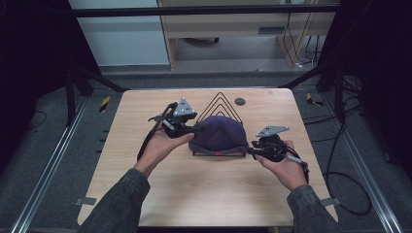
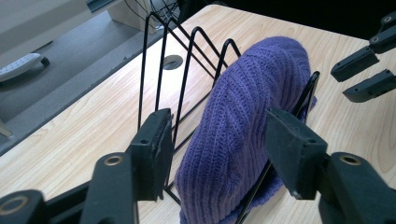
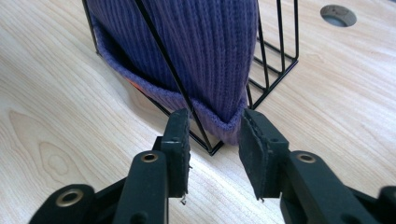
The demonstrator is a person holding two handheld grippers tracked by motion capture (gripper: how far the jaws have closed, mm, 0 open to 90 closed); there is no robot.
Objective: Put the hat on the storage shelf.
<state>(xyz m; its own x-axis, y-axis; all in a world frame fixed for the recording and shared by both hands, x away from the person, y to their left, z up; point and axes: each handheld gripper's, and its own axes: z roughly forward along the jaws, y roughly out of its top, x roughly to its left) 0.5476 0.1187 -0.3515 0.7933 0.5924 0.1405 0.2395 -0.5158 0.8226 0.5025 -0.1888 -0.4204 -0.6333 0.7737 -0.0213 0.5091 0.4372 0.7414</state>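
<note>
Hat: purple ribbed knit beanie (image 1: pixel 218 133) draped over black wire rack (image 1: pixel 221 100), mid-desk.
Left claw (image 2: pixel 219 149): released, straddling crown.
Right claw (image 3: pixel 214 140): released, flanking brim corner, probably to grip.

Purple knit beanie (image 1: pixel 217 133) draped over black wire rack (image 1: pixel 221 103), mid-table

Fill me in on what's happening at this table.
A person holds a two-jaw gripper in each hand at a wooden table. A purple knit beanie is draped over a black wire rack. The left gripper is open, jaws either side of the hat's upper part. The right gripper is open at the hat's lower hem by the rack's corner. Neither has clamped yet.
</note>
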